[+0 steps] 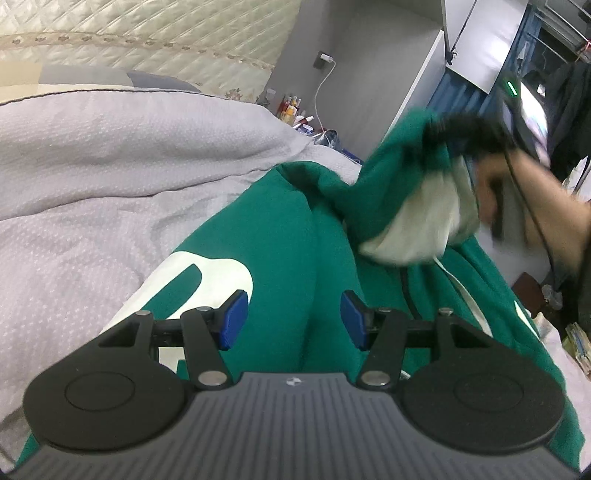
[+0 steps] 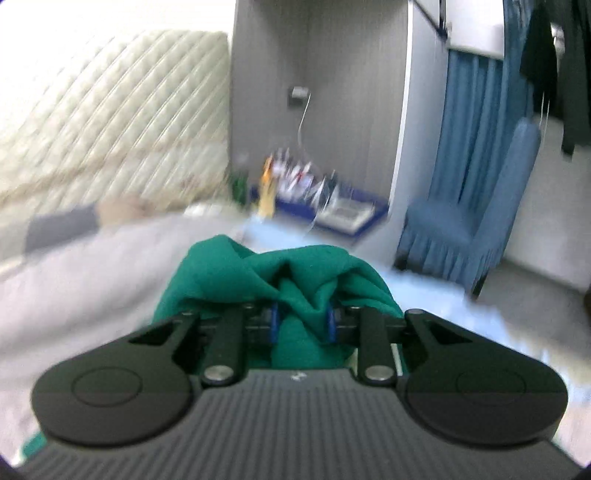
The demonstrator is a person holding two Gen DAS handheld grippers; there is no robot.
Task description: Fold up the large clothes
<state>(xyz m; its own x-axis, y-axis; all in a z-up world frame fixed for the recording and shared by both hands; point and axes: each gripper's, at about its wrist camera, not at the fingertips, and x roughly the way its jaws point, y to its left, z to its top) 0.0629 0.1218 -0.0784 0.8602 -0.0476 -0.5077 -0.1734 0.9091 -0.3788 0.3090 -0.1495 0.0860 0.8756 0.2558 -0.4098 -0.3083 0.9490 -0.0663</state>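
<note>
A large green hoodie (image 1: 280,251) with white lettering and a white hood lining lies on a grey bed cover (image 1: 92,177). My left gripper (image 1: 293,319) is open just above the hoodie's body, holding nothing. My right gripper (image 2: 303,321) is shut on a bunched fold of the green hoodie (image 2: 295,273) and holds it lifted. In the left wrist view the right gripper (image 1: 454,133) shows blurred at the upper right, raising the hood part with its white lining (image 1: 417,225).
A quilted cream headboard (image 1: 129,33) stands behind the bed. A bedside spot with bottles (image 1: 291,110) and a charger cable sits by the grey wall. A blue chair (image 2: 472,229) and blue curtain stand at the right.
</note>
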